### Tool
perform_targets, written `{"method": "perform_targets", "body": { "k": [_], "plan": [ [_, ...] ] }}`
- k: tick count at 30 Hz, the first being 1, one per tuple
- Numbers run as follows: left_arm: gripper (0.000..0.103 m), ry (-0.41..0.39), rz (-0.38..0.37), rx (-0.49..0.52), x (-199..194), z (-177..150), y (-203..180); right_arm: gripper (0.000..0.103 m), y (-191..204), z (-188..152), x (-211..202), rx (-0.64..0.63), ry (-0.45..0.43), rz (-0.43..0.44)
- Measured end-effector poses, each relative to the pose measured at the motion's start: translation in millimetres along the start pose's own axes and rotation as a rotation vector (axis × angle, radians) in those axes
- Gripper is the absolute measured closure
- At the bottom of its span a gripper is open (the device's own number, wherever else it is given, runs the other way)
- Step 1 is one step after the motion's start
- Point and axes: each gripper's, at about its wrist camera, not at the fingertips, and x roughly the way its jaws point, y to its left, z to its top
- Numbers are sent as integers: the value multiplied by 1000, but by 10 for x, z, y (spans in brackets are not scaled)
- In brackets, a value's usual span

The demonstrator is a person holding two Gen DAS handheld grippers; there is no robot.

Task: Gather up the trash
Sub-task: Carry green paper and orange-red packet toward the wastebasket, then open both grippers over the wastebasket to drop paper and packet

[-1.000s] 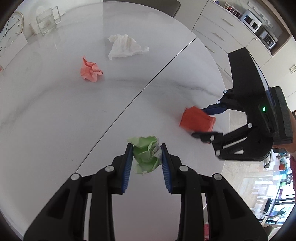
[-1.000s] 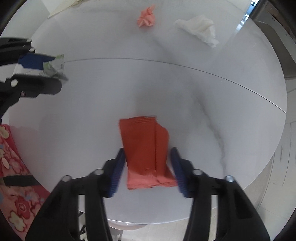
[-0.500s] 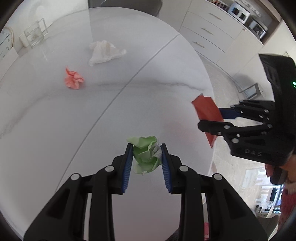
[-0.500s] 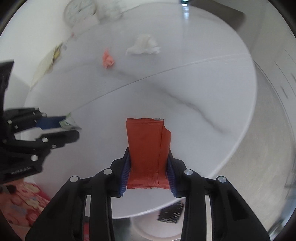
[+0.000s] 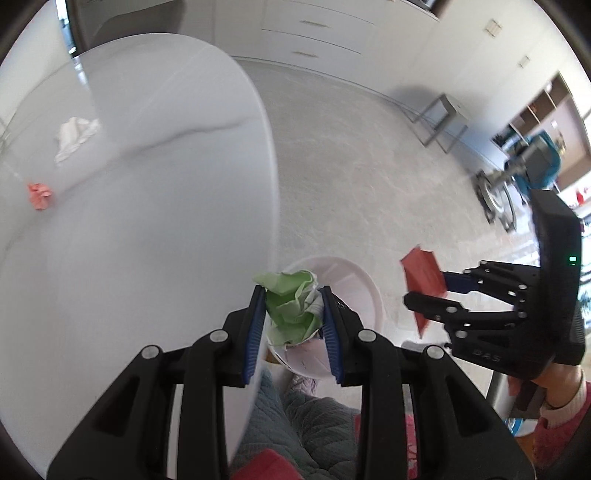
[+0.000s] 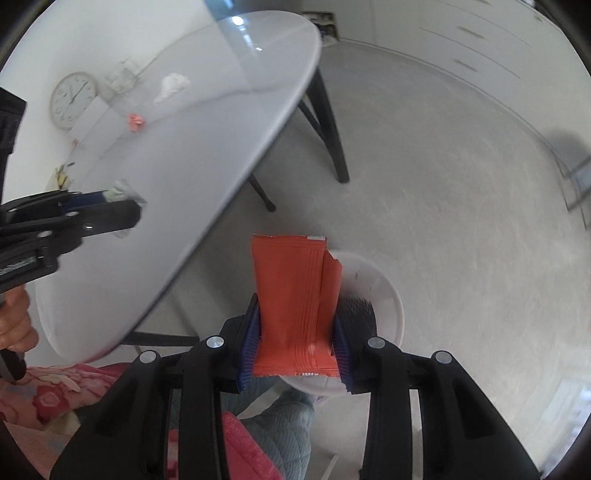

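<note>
My left gripper [image 5: 293,306] is shut on a crumpled green paper ball [image 5: 291,306] and holds it past the table's edge, above a white round bin [image 5: 360,284] on the floor. My right gripper [image 6: 297,332] is shut on a flat red wrapper [image 6: 293,291] and holds it over the same bin [image 6: 388,299]. The right gripper also shows in the left wrist view [image 5: 428,291], to the right of the bin, with the wrapper [image 5: 423,273]. On the white table [image 5: 147,221] lie a white tissue [image 5: 75,136] and a pink crumpled paper [image 5: 40,195].
The table stands on black legs [image 6: 328,122]. White cabinets [image 5: 332,33] line the far wall beyond a grey carpet [image 5: 369,166]. A metal stool [image 5: 441,122] stands at the right. The person's legs in blue-grey trousers [image 5: 295,417] are below the grippers.
Both grippers have lifted their trash off the table and swung away past its edge; the white bin on the floor has come into view under them.
</note>
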Motion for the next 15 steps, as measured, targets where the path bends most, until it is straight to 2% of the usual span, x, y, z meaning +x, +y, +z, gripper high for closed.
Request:
{"method": "perform_targets", "body": {
  "k": [3,6,11,15],
  "plan": [
    [73,48,-44,25,119,-101,-205,66,-96,-196,130,32,14,-4],
    [73,91,-37,61,298,-183,-394,64,-189,-333,273,46,32,-23],
    [73,139,15,98,508,-332,-592,36,-250,-377,359,71,30,-25],
    [73,152,13,87,539,-366,-596,25,-268,-446,205,86,-9,-45]
  ]
}}
